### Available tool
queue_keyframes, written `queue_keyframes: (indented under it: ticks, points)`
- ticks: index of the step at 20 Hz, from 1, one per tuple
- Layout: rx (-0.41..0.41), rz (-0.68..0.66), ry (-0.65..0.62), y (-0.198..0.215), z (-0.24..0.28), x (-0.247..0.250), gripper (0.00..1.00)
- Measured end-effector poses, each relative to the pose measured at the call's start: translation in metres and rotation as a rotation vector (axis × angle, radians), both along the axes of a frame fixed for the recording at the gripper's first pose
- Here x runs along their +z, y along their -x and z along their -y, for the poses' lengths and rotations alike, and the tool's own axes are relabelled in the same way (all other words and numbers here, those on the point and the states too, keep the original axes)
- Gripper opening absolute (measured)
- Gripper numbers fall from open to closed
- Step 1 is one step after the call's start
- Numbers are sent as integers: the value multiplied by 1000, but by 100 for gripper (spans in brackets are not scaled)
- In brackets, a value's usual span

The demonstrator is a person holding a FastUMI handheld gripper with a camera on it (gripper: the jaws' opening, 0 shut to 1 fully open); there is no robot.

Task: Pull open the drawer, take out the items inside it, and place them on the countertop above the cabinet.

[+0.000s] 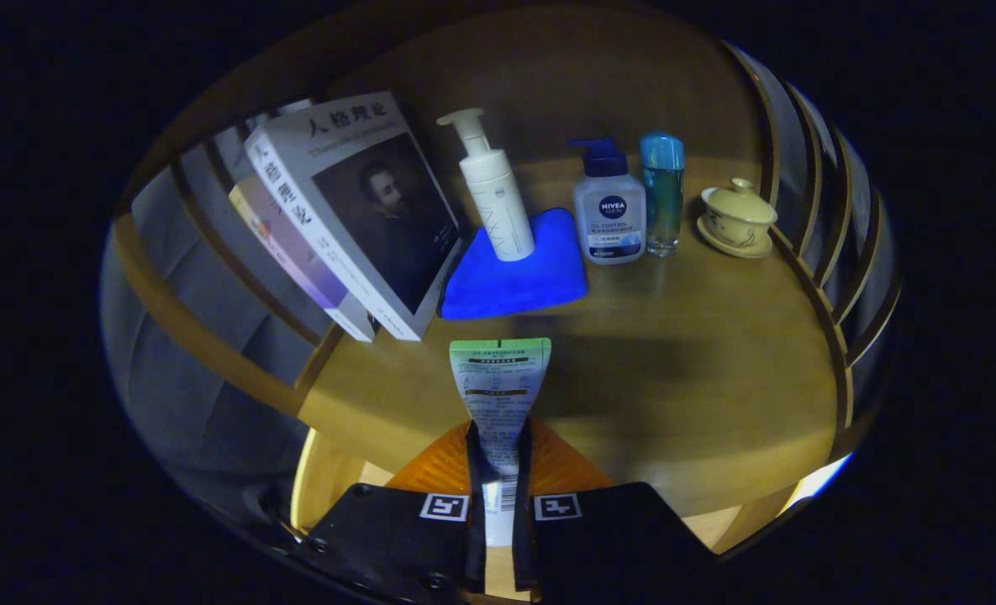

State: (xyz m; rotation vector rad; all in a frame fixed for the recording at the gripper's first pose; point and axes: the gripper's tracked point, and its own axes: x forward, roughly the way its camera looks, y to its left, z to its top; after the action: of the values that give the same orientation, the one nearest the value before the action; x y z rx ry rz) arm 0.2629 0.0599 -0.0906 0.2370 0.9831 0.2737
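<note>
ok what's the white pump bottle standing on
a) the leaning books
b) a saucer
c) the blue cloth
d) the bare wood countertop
c: the white pump bottle stands on the blue cloth, beside the leaning books, well beyond the tongs, which are shut on a green-topped tube.

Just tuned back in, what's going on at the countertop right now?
The hand-held gripper is shut on a tube, holding it above the near part of the wooden countertop. Beyond the fingers, a white pump bottle stands on a blue cloth, with leaning books to one side and a pump dispenser, a blue-capped bottle and a lidded cup to the other.
</note>
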Motion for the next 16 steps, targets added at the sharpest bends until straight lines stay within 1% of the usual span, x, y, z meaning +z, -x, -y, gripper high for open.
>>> queue_keyframes:
  ticks: [1,3,4,5,6,7,8,10,12,13,16]
  points:
    - [-8,-10,2,-4,1,-1,20]
    - [-27,-33,-3,-9,-3,-5,20]
    - [-41,-26,-7,-12,-4,-7,23]
    - [-61,-15,-7,-18,-3,-7,25]
    - [-86,1,9,-23,0,-11,25]
    - [-102,15,25,-27,4,-12,30]
    - [-113,27,28,-29,4,-13,30]
    - [-144,63,10,-33,4,-3,34]
    - [-170,112,-30,-34,1,8,43]
    - [-164,146,-38,-34,0,17,54]
    - [-135,259,37,-16,7,34,87]
